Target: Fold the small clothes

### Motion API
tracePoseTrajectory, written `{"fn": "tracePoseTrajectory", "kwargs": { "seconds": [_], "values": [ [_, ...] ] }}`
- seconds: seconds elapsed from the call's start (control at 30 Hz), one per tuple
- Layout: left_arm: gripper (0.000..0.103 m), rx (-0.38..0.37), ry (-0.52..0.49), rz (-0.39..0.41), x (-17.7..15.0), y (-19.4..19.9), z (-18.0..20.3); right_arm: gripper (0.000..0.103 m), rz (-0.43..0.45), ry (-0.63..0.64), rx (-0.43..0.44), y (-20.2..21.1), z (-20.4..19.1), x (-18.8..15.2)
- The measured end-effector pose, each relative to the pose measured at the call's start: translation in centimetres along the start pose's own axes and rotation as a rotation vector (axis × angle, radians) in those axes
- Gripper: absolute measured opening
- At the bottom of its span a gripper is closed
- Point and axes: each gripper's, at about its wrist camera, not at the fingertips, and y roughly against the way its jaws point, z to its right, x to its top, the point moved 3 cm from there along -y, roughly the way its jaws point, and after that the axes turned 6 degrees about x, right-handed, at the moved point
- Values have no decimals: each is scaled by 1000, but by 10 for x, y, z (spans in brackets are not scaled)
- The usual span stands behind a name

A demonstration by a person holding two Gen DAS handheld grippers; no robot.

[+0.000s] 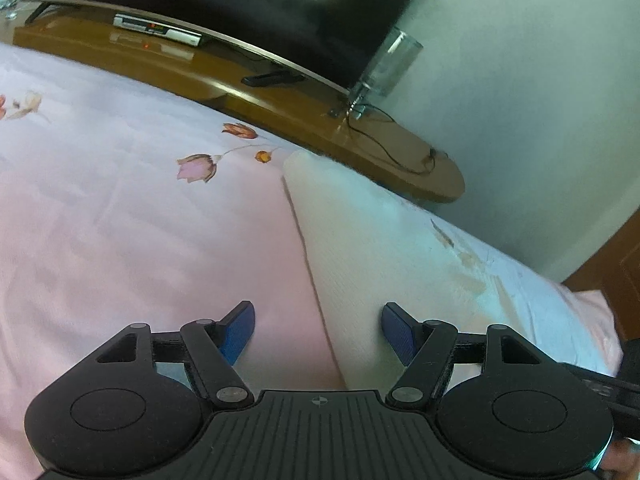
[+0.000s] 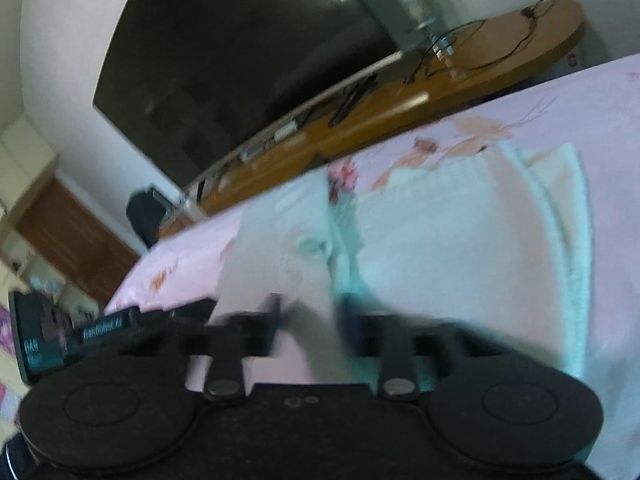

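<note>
White garment point(image 1: 360, 240) lies on the pink floral bedsheet point(image 1: 140, 220). My left tongs point(image 1: 318, 330) stand wide over its edge, gripping nothing. My right tongs point(image 2: 310, 316), blurred, are pinched narrow on a fold of the cloth.

We see the right tool point(image 2: 310, 320) smeared by motion blur, its fingertips indistinct against the white garment point(image 2: 440, 248), whose near edge its body hides.
</note>
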Motion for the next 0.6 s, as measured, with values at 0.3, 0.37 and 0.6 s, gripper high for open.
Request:
{"fn": "tracePoseTrajectory", "kwargs": {
  "seconds": [0.3,0.37,0.6],
  "values": [
    [69,-78,-213,-82,-22,5,61,9,162,-38,-142,91,-21,-51],
    [69,-76,-234,-99,-32,0,68,11,124,-85,-204,89,0,-66],
    [69,-77,-111,-27,-20,12,43,40,230,-167,-50,100,22,-42]
  ]
}}
